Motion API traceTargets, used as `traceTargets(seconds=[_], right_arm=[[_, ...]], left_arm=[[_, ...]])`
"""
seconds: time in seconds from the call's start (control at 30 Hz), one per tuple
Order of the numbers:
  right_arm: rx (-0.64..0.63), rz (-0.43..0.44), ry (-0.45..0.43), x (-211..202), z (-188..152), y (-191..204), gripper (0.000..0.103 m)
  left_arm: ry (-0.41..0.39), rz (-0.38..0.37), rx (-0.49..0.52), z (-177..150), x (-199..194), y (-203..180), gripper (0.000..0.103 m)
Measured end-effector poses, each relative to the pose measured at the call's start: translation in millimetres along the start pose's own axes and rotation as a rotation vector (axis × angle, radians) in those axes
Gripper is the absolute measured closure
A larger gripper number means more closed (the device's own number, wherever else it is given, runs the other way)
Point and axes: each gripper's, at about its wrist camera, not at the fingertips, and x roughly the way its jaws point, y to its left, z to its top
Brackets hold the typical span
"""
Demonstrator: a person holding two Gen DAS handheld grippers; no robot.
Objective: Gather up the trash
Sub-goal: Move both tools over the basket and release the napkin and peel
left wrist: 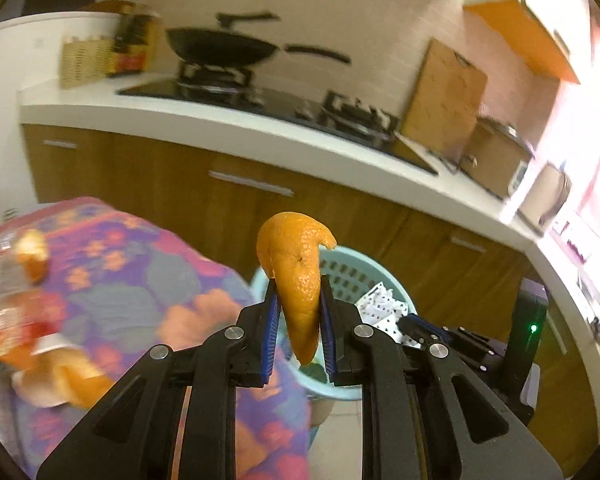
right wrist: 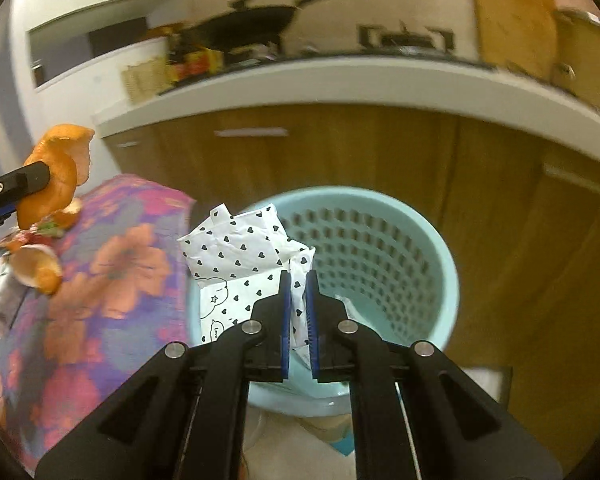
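The left gripper (left wrist: 299, 288) pinches an orange peel (left wrist: 298, 276). The right gripper (right wrist: 299, 284) clamps a heart-print wrapper (right wrist: 236, 252) over the blue bin (right wrist: 440, 256), seemingly touching its rim.

Bin between table and counter
We see the basket (right wrist: 440, 264) on the floor right of the table (right wrist: 112, 280) (peel scraps (right wrist: 38, 270) lie on it), cabinets (right wrist: 340, 152) behind, a wok (left wrist: 224, 46) on the stove above

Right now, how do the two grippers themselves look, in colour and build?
Both look alike. The left gripper and the right gripper have matte black linkage arms with round silver pivot pins, and jaws lined with ribbed blue pads. No cables or markings show.
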Motion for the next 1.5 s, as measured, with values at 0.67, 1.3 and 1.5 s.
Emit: traceTargets(seconds=[0.67,1.3,1.5], right_arm=[[0.141,-0.018,0.156,55.5,-9.3,-57.2,0.094],[0.000,0.109,-0.019,-4.8,21.5,18.3,0.054],[-0.107,0.193,-0.040,-14.0,33.0,79.2,0.053]], left_arm=[[0.329,-0.056,-0.005,-21.5,153.0,-35.6,0.080],[0.015,0.102,0.063,-9.3,26.7,-21.5,0.038],[-0.082,0.180,0.040,-7.3,-30.9,-0.8,0.037]])
